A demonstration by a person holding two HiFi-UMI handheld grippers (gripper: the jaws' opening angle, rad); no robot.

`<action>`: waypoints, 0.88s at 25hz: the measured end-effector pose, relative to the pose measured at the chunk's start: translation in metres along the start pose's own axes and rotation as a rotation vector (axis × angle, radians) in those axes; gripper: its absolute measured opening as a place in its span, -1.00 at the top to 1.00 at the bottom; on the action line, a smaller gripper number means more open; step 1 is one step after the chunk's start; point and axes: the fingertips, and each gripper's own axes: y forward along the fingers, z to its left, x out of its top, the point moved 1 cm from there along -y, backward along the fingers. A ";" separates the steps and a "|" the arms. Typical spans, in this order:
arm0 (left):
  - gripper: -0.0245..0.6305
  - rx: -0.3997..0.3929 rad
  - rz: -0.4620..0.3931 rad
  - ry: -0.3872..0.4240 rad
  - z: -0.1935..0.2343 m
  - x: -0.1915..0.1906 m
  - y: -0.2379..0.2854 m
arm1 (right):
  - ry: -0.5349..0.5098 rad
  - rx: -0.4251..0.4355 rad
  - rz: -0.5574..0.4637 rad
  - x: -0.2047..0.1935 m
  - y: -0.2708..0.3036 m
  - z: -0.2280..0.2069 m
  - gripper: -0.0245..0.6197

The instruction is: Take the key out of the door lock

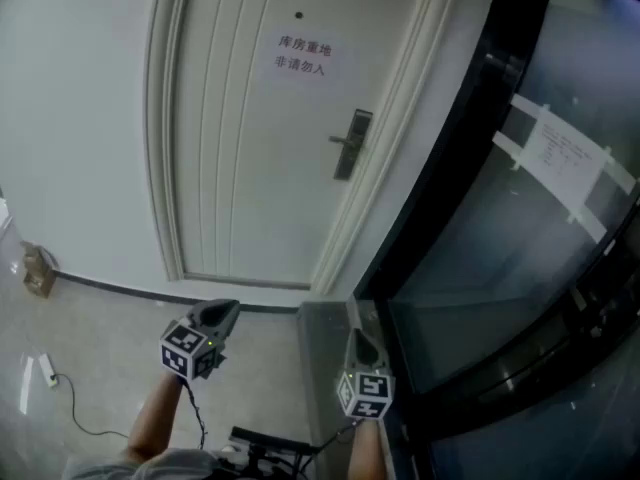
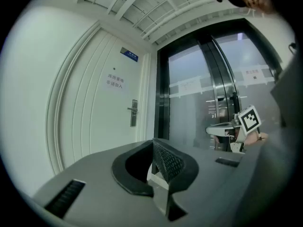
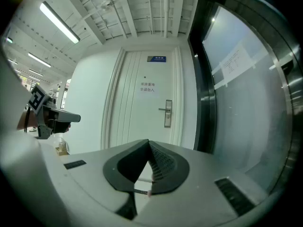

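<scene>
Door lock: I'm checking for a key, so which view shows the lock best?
The head view: the door lock is largest and clearest there, though no key is discernible. Both gripper views show it smaller, the left one obliquely.

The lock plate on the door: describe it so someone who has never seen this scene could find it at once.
Start at the white panelled door left of the dark-framed glass wall. Near the door's right edge, below the printed notice, sits the lock plate. It is the door's only tall, narrow metal plate, with a lever pointing left.
</scene>
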 end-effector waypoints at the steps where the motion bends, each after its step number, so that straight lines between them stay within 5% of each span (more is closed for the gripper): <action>1: 0.95 -0.006 0.004 0.000 -0.002 0.000 0.002 | -0.001 0.000 0.002 -0.001 0.001 -0.002 0.90; 22: 0.95 0.035 -0.001 0.022 -0.027 0.010 0.053 | 0.013 0.044 -0.009 -0.009 0.022 -0.051 0.89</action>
